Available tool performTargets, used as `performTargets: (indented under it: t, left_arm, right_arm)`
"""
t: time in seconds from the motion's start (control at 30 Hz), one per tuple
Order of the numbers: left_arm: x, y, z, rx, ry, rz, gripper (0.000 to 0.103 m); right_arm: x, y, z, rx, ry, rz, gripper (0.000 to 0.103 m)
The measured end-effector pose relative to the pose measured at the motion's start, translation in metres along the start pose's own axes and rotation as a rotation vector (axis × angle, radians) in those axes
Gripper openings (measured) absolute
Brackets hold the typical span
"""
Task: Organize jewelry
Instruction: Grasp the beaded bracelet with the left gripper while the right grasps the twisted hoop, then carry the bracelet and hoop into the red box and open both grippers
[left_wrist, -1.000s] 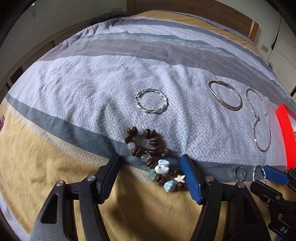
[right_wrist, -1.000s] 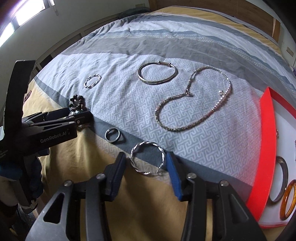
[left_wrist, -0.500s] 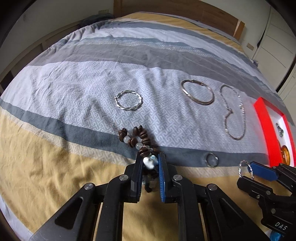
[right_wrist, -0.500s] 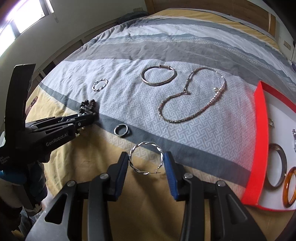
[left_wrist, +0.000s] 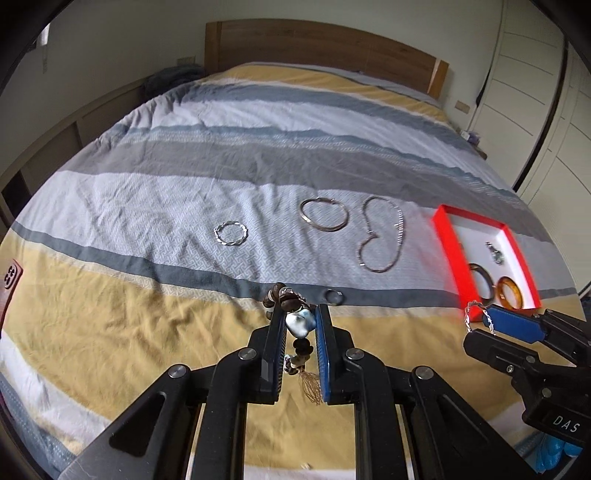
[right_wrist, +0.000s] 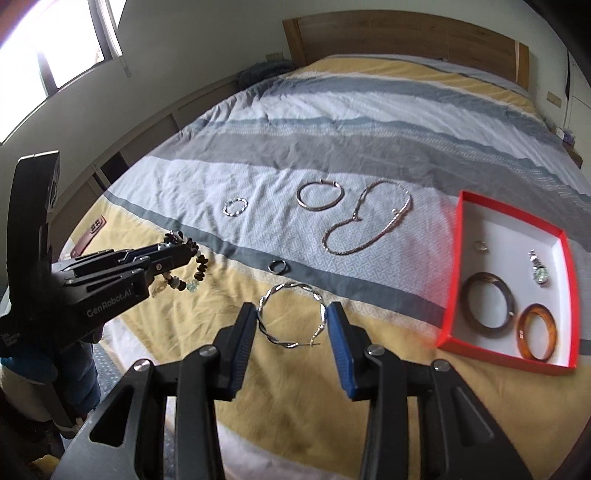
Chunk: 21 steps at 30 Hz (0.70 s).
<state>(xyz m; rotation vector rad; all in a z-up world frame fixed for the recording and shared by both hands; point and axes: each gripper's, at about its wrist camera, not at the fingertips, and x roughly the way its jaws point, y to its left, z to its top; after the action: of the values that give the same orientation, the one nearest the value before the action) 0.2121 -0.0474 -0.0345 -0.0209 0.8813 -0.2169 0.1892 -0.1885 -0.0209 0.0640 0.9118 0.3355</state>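
Observation:
My left gripper (left_wrist: 300, 325) is shut on a brown and blue beaded bracelet (left_wrist: 298, 321) and holds it above the bed; the bracelet hangs from it in the right wrist view (right_wrist: 197, 264). My right gripper (right_wrist: 291, 326) is shut on a twisted silver hoop (right_wrist: 291, 314), lifted off the bed, also seen in the left wrist view (left_wrist: 476, 314). A red box (right_wrist: 452, 280) with a white inside lies at the right and holds two brown bangles (right_wrist: 487, 304), a watch (right_wrist: 539, 271) and a ring.
On the striped bedspread (left_wrist: 258, 155) lie a small twisted silver bangle (left_wrist: 231, 233), a plain silver bangle (left_wrist: 324, 215), a silver chain necklace (left_wrist: 382, 236) and a small ring (left_wrist: 333, 296). A wooden headboard stands at the far end.
Both grippers have risen from the bed with their pieces. The left shut on the beaded bracelet and lifted it; the right closed on the twisted hoop. The red box has come more into view.

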Motion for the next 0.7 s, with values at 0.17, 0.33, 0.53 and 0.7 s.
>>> performTargets:
  t: [0.17,0.33,0.53,0.7]
  left_arm:
    - [-0.038,-0.025,-0.008,0.04,-0.046,-0.02,0.015]
    - [-0.065,-0.054,-0.015,0.086,-0.073,-0.04,0.015]
    - [-0.084,-0.098,-0.021,0.146,-0.093,-0.075,0.015]
    - [-0.085,-0.139,-0.026,0.186,-0.084,-0.117,0.015]
  right_arm:
    - [-0.047,0.004,-0.013,0.004,-0.064,-0.016,0.037]
    - [-0.087,-0.002,-0.03,0.026,-0.116,-0.035,0.037]
    - [-0.128,-0.024,-0.053,0.077,-0.172,-0.062,0.037]
    - [-0.159,-0.053,-0.075,0.118,-0.202,-0.101,0.037]
